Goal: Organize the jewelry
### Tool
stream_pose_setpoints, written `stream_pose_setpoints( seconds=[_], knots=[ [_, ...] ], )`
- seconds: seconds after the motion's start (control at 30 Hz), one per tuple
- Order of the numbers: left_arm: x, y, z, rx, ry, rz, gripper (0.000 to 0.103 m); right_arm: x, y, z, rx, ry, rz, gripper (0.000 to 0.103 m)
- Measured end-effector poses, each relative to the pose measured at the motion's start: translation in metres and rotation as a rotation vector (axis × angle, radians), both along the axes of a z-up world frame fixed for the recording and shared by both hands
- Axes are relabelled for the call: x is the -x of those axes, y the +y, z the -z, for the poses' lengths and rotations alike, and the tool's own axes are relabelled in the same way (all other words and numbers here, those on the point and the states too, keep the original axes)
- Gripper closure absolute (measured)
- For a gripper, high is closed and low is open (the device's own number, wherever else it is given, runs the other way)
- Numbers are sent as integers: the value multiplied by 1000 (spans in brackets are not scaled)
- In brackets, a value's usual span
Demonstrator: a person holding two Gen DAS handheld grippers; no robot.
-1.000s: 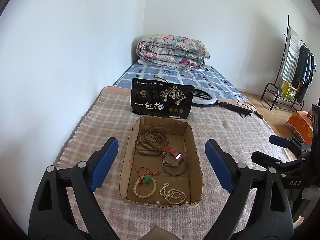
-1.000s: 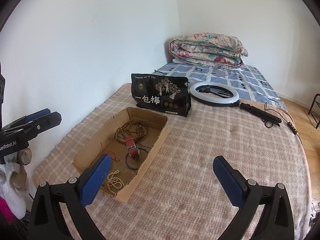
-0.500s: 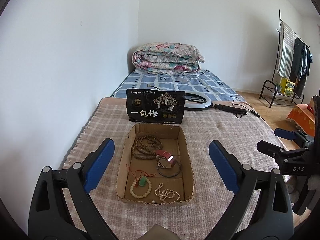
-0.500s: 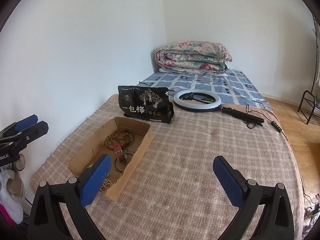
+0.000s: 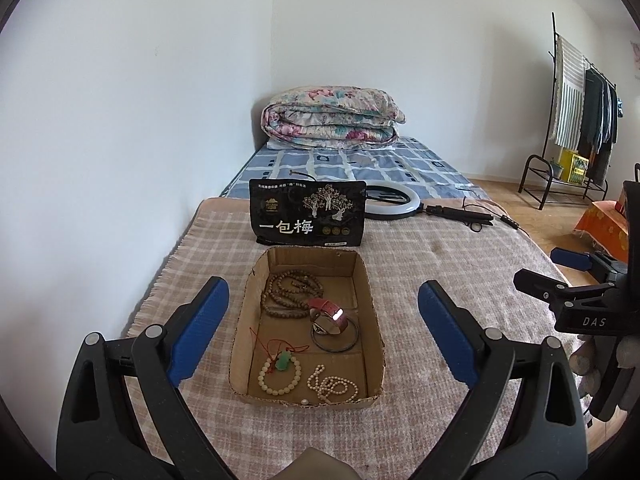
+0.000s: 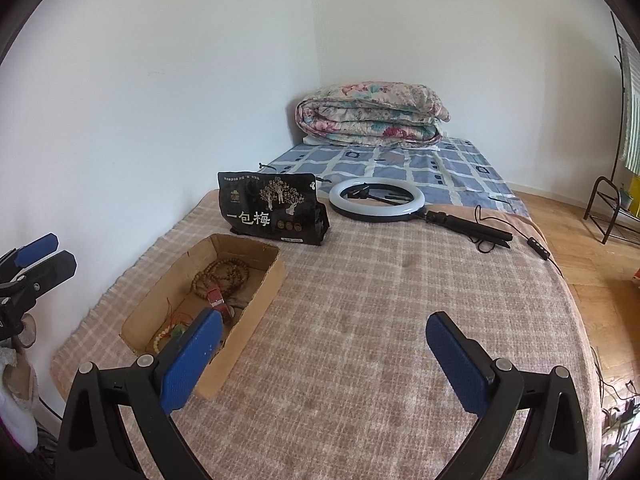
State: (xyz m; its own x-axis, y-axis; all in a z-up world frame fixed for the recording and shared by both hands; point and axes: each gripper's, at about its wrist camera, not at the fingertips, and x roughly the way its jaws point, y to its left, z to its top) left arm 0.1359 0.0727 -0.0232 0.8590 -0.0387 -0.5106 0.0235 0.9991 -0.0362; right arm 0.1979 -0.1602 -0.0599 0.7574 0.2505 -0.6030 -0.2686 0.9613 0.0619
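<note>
A shallow cardboard box [image 5: 242, 328] lies on the checked blanket and holds jewelry: brown wooden beads [image 5: 290, 294], a red-strap watch [image 5: 330, 314], a dark bangle [image 5: 335, 341], a pale bead bracelet with a green pendant [image 5: 280, 372] and a pearl string [image 5: 332, 386]. My left gripper [image 5: 322, 334] is open and empty, held above and short of the box. My right gripper [image 6: 324, 358] is open and empty over bare blanket, right of the box [image 6: 264, 292]. Each gripper shows at the edge of the other's view.
A black snack bag [image 5: 306, 218] stands just behind the box. A ring light [image 6: 376, 200] with its black handle and cable lies behind it. A folded floral quilt [image 5: 332, 118] sits at the bed's head. A clothes rack [image 5: 580, 108] stands far right. The wall is at left.
Both grippers have drawn back and risen from the box, so it looks smaller and farther. Both stay open and empty. The jewelry has not moved.
</note>
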Motion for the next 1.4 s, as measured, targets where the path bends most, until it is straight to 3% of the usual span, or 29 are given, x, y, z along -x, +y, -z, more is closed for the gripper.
stream_pose_setpoints(
  seconds=[1.4],
  knots=[
    [2,-2,0,-18,-10,-3,6,0,0,1,24,-5,-2,0]
  ],
)
